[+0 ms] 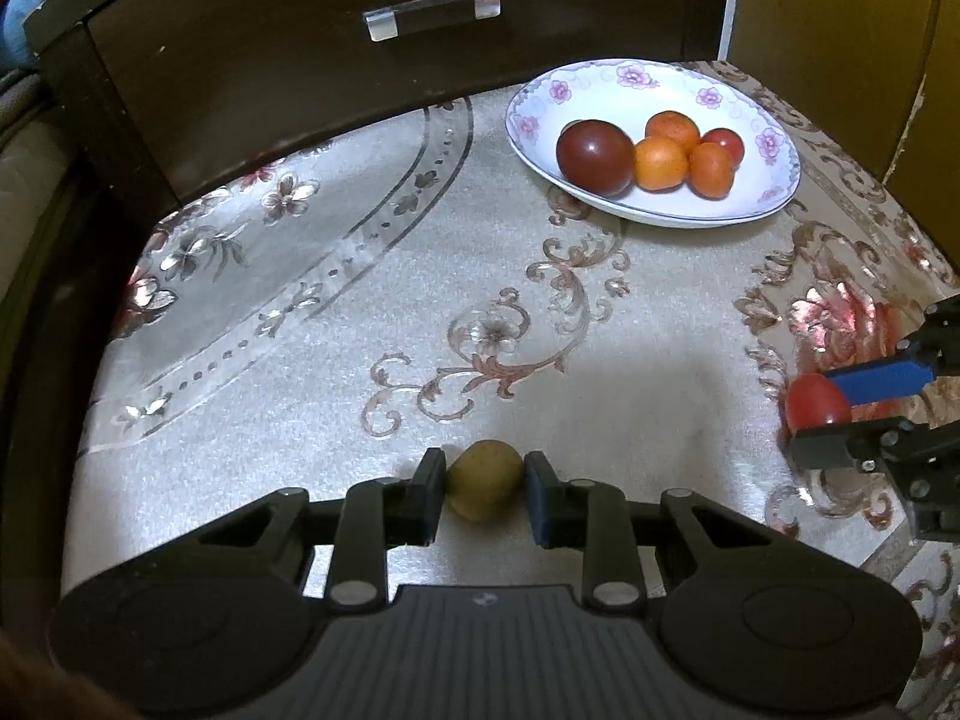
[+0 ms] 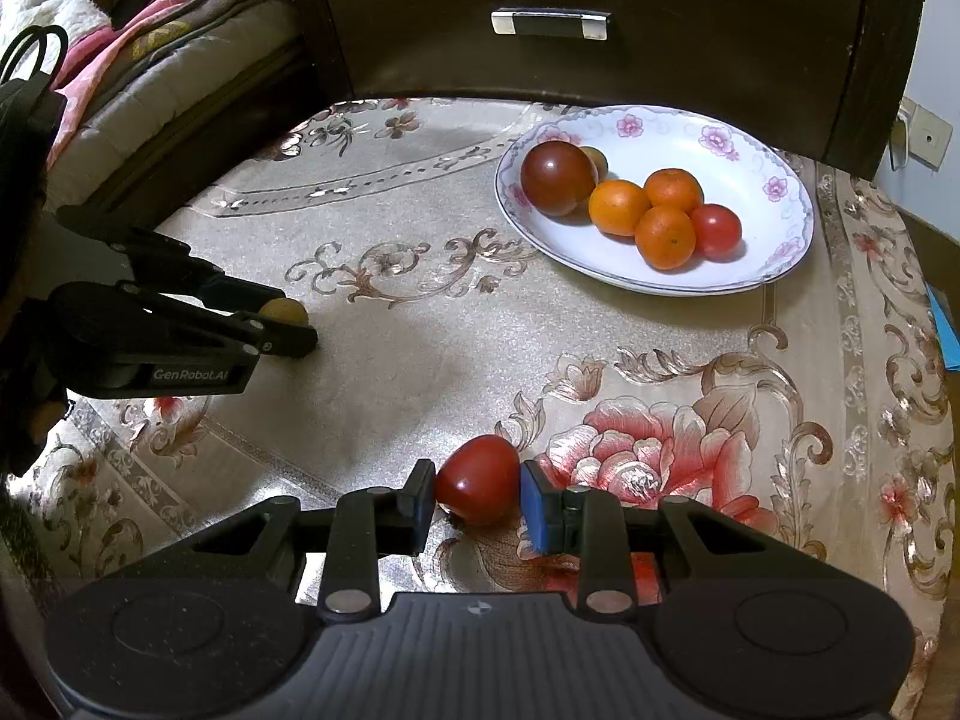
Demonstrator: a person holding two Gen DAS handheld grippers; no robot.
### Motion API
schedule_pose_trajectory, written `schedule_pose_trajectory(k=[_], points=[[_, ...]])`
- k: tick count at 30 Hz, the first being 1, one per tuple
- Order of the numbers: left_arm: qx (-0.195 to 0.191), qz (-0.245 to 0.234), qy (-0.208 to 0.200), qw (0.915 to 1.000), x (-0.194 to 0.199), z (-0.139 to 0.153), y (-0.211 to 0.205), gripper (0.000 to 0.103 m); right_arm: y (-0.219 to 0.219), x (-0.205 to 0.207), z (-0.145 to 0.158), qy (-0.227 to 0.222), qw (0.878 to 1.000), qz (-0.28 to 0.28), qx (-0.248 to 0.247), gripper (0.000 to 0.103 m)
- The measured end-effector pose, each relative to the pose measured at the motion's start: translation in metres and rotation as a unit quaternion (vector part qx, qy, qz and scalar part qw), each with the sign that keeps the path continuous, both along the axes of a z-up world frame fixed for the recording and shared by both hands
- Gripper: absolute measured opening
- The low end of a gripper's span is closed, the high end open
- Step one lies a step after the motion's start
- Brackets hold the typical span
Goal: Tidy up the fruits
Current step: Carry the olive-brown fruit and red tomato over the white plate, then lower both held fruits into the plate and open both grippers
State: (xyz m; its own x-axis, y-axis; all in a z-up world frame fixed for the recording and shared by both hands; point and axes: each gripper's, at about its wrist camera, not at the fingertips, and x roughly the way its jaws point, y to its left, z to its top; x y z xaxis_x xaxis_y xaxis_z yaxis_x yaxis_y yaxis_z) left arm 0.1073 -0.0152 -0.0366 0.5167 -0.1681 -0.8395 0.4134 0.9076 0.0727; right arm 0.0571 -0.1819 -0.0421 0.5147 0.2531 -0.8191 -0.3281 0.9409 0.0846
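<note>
- We had six fruits in the plate (image 2: pixel 780 276) already.
- Our left tongs (image 1: pixel 485 483) closed around a kiwi (image 1: pixel 483 480) on the desk (image 1: pixel 600 360).
- Our right tongs (image 2: pixel 477 495) pinched a red tomato (image 2: pixel 477 486); both awaited plating.

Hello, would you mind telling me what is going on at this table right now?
A person with two handheld grippers is gathering fruit onto the floral plate. The left gripper brackets a brownish-green kiwi on the tablecloth; the right gripper brackets a red tomato. The plate already holds a large dark tomato, three tangerines and a small red tomato.
</note>
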Motion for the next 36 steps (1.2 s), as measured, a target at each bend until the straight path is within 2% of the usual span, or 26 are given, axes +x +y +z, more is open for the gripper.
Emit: schedule_pose_trajectory(k=[8,17,24,36], points=[[-0.026,-0.013,-0.012,0.9995,0.003,0.014,-0.011,0.036,-0.002,-0.001,0.010,-0.019,1.000,-0.002,0.006,0.023],[-0.062,-0.024,-0.031,0.9973,0.024,0.037,-0.039,0.036,-0.015,0.015,0.032,-0.050,0.998,-0.025,0.022,0.023],[-0.069,-0.027,-0.050,0.9960,0.056,0.046,-0.070,0.036,-0.035,0.047,0.051,-0.088,0.994,-0.052,0.030,0.023],[-0.061,-0.040,-0.067,0.9952,0.098,0.046,-0.107,0.036,-0.064,0.097,0.051,-0.100,0.991,-0.080,0.033,0.024]])
